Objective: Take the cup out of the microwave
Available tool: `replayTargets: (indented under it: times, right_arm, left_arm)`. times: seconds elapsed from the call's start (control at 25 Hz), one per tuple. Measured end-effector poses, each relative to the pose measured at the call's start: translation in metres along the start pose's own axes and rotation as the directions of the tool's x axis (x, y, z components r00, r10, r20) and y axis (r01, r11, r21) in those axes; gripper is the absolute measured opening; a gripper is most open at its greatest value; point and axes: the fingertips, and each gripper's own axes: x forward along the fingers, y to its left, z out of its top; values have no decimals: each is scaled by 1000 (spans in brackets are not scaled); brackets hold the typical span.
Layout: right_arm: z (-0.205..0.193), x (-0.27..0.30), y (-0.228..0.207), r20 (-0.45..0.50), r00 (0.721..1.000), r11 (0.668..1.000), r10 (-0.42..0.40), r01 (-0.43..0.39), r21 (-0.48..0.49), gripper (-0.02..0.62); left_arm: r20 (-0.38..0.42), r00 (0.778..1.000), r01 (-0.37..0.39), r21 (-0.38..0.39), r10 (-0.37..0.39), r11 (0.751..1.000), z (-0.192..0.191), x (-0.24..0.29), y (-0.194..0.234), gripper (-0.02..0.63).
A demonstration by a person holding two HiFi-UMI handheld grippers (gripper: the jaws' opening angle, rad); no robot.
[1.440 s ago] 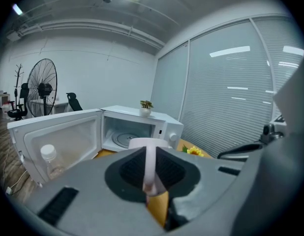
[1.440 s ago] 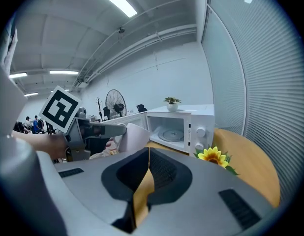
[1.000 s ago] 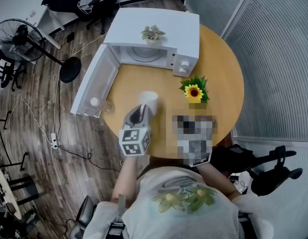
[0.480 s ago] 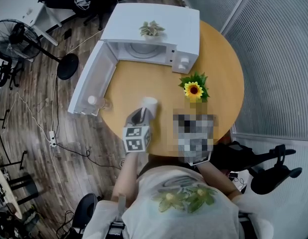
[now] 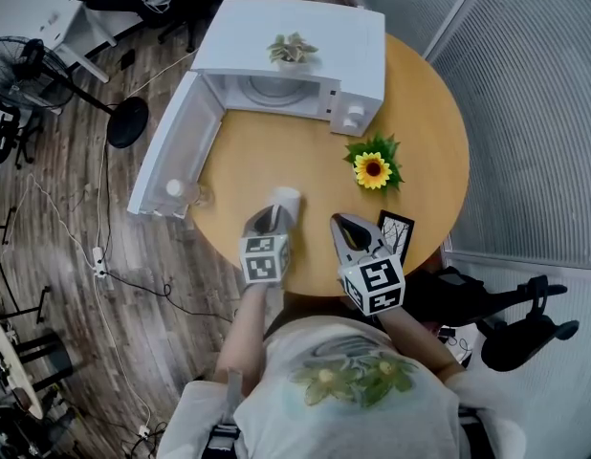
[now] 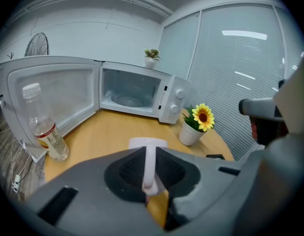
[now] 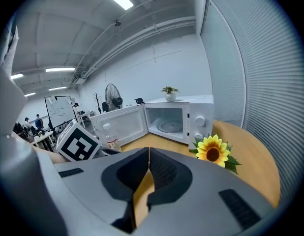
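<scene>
A white cup (image 5: 287,199) stands upright over the round wooden table (image 5: 276,156), in front of the open white microwave (image 5: 310,51). My left gripper (image 5: 274,217) is shut on the cup's near wall. In the left gripper view that cup wall (image 6: 149,156) runs as a thin white strip between the dark pads (image 6: 127,170). Whether the cup's base touches the table I cannot tell. The microwave's cavity (image 6: 130,93) holds only the glass turntable. My right gripper (image 5: 342,226) hovers at the table's near edge, right of the cup, shut with nothing in it (image 7: 147,162).
The microwave door (image 5: 174,151) swings out past the table's left edge. A clear plastic bottle (image 5: 182,191) stands by its end. A potted sunflower (image 5: 373,168) and a black picture frame (image 5: 397,233) sit to the right. A small plant (image 5: 292,50) tops the microwave.
My left gripper has come down toward the table with the cup still in it. The right gripper has stayed put.
</scene>
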Motion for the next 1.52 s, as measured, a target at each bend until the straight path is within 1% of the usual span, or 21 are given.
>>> replayTargets:
  times: [0.08,0.24,0.52,0.64,0.8,1.04,1.32,1.52]
  right_arm:
    - [-2,1,0,-4,1000,1000,2,-2,0,18]
    - [-3,2,0,-10,1000,1000,4,-4,0,18]
    - [-6,5,3,-21,1000,1000,10,-10,-7,18]
    - [-7,5,4,-23,1000,1000,12,-12,-6,18]
    - [-9,4,6,-24,1000,1000,17,-17,-7,18]
    - [-12,3,10,-28,999,1000,28,-28,-6,18]
    - [-14,-1,11,-26,999,1000,30,-30,-9,18]
    - [-15,-5,12,-24,999,999,31,-31,-11,18]
  left_arm:
    - [-3,1000,2,-2,-2,1000,-1,4,-1,44]
    - [22,1000,13,2,-13,1000,2,11,-4,44]
    - [127,992,19,44,-25,999,-4,19,-10,44]
    - [145,989,16,45,-22,999,-8,16,-9,44]
    - [127,992,17,39,-22,999,-14,12,-7,44]
    - [100,995,13,64,-20,998,-23,8,-9,44]
    - [68,998,12,57,-16,998,-32,3,-8,44]
    - [53,999,5,68,-8,998,-39,-1,-9,44]
